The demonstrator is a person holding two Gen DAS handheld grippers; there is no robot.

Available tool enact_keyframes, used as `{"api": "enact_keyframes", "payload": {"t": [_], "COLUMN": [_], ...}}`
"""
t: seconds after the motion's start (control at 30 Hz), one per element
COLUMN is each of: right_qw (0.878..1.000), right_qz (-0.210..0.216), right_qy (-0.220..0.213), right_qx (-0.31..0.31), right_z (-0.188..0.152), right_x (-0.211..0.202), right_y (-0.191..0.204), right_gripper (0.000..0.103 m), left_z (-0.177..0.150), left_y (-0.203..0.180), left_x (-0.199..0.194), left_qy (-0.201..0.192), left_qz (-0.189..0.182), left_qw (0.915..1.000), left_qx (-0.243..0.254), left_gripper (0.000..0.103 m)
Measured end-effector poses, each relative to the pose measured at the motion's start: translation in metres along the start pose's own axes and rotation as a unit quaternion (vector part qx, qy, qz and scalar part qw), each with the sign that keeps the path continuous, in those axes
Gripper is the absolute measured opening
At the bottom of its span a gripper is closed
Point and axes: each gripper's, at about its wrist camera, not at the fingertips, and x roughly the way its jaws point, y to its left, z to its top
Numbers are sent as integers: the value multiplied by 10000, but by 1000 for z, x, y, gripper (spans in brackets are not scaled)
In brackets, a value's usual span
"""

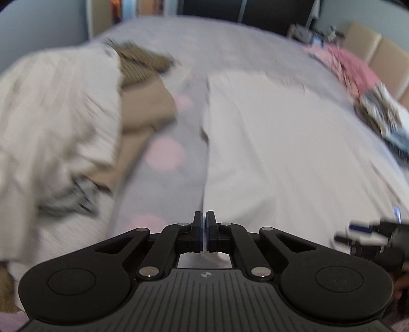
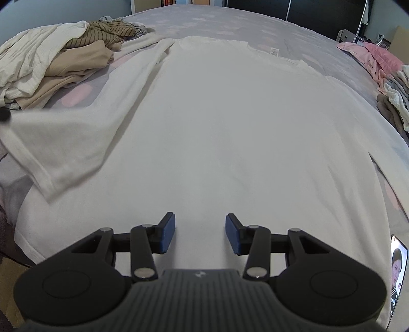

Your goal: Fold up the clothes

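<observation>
One bed [image 2: 230, 23], grey cover with pale pink spots, carries everything and fills both views.

One white long-sleeved top [image 2: 217, 122] lies spread flat along the middle of the bed, hem toward the near edge and neck with a small label toward the far edge. The right wrist view shows it whole and sharp. The left wrist view, blurred, shows only its left margin [image 1: 255, 153] with a strip of bare cover beside it.

One sleeve [image 2: 64, 143] of that top is raised off the bed at the near left corner, seen only in the right wrist view. Its cuff end is drawn toward a dark tip at the frame's left border.

One heap of unfolded clothes [image 2: 51, 63] sits at the far left edge: cream, tan and brown-striped pieces.

One pile of pink and mixed garments [image 2: 383, 76] sits along the right edge.

One phone [image 2: 397, 268] with a lit screen lies at the near right corner, in the right wrist view alone.

Left gripper [image 1: 204, 217]: jaws pressed together on a thin white edge of cloth, apparently the sleeve.

Right gripper [image 2: 200, 229]: jaws part-way apart and gripping nothing, above the hem of the top. It also appears blurred at the right border of the left wrist view [image 1: 363, 235].
</observation>
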Motion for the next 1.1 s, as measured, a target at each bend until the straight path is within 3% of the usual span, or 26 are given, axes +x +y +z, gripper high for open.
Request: {"api": "enact_keyframes", "payload": {"t": [0.13,0.27,0.47,0.57,0.7,0.97,1.1], "right_qw": [9999,9997,9997,9997,9997,9990,9986], "right_qz": [29,-67,-98,-105,-136,-376,-383], "right_qy": [-40,-221,-233,-236,-215,-211,-190], "right_qx": [-101,-87,12,-54,-66,106,307], "right_z": [-1,0,2,1,0,10,15], "right_x": [-2,-7,-7,-7,-5,5,9], "right_y": [4,1,-2,0,-2,-16,-24], "right_gripper": [47,47,47,47,47,47,47], "left_z": [33,62,108,131,162,216,220], "left_y": [19,46,90,112,126,92,87], "left_x": [-31,-57,-49,-43,-45,-56,-41], "left_qy": [-498,-887,-903,-929,-1055,-1586,-1147], "left_qz": [285,837,1789,2084,1990,2177,1915], "left_qw": [9983,9925,9795,9732,9728,9629,9744], "left_qx": [-110,-99,-192,-273,-533,149,267], "left_gripper": [0,0,0,0,0,0,0]}}
